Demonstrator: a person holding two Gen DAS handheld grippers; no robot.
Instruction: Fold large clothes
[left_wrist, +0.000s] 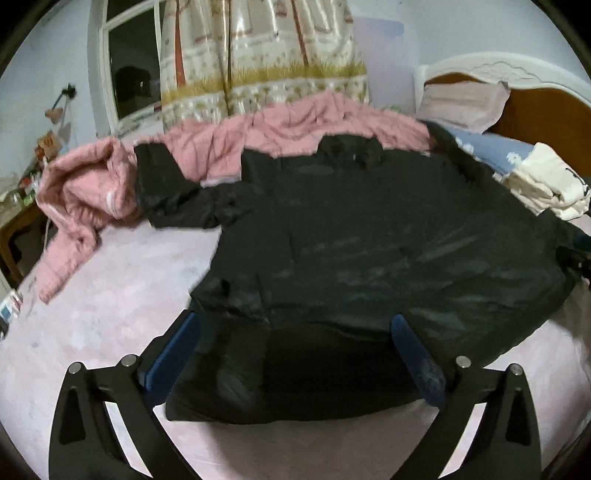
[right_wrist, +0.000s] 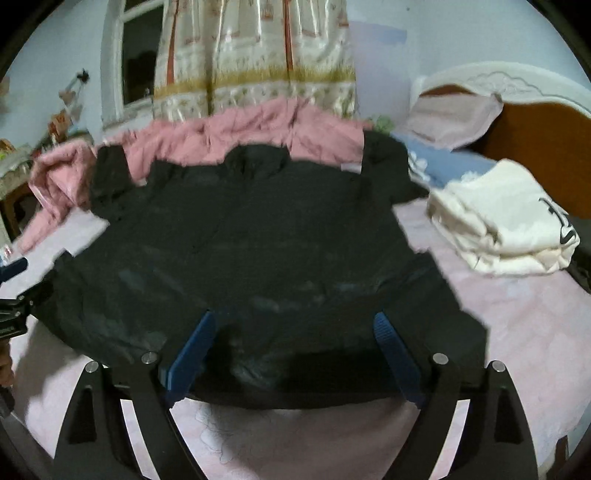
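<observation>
A large black jacket (left_wrist: 369, 240) lies spread flat on the pink bed sheet (left_wrist: 110, 295), collar toward the far side and one sleeve bent over at the left. My left gripper (left_wrist: 295, 319) hangs over its near hem, open wide, its blue pads (left_wrist: 173, 362) well apart and pressing on nothing. The right wrist view shows the same jacket (right_wrist: 258, 240) from further right. There my right gripper (right_wrist: 294, 316) is open too, with the near hem lying between its blue fingers (right_wrist: 397, 362) and not pinched.
A bunched pink quilt (left_wrist: 258, 133) lies behind the jacket. A folded white garment (right_wrist: 506, 218) sits on the bed at the right, near a blue pillow (right_wrist: 443, 166) and the wooden headboard (right_wrist: 535, 147). A curtain (left_wrist: 258, 55) and a window are behind, and a cluttered side table (left_wrist: 22, 199) stands at the left.
</observation>
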